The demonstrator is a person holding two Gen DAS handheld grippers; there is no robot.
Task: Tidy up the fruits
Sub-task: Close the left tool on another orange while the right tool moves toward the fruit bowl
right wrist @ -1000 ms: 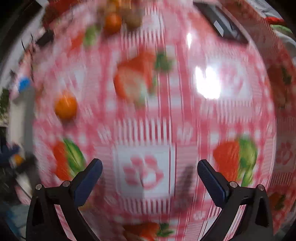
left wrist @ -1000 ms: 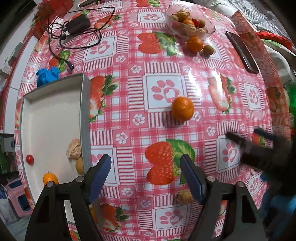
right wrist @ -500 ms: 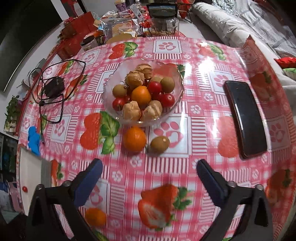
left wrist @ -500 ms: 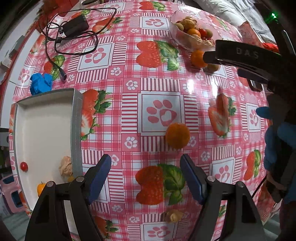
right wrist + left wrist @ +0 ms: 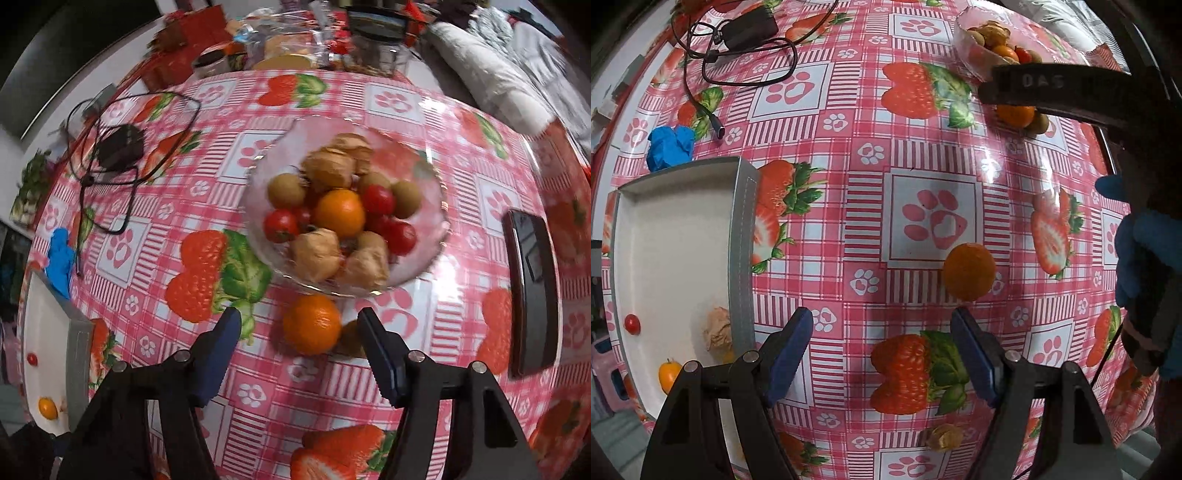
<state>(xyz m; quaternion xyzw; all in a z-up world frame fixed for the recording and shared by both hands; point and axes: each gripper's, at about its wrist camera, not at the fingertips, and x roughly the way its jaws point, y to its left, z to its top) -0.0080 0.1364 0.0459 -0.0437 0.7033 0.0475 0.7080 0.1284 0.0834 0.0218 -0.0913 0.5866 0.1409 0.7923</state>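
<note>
My left gripper (image 5: 882,328) is open and empty above the strawberry tablecloth; an orange (image 5: 968,271) lies just beyond its right finger. A walnut (image 5: 945,436) lies near the table's front. The white tray (image 5: 742,236) at left holds a cherry tomato (image 5: 632,324), a walnut (image 5: 718,328) and a small orange fruit (image 5: 668,371). My right gripper (image 5: 299,328) is open, with an orange (image 5: 312,324) between its fingertips and a kiwi (image 5: 351,339) beside it. Beyond stands a glass bowl (image 5: 436,254) of several fruits.
A black phone (image 5: 532,295) lies right of the bowl. A black charger and cable (image 5: 118,147) lie at the back left, with a crumpled blue glove (image 5: 61,258) next to the tray. The right gripper's arm (image 5: 1071,96) crosses the left wrist view.
My right gripper has swung to the bowl and come down around the loose orange beside it. My left gripper has moved forward; the orange near it now sits closer to its right finger.
</note>
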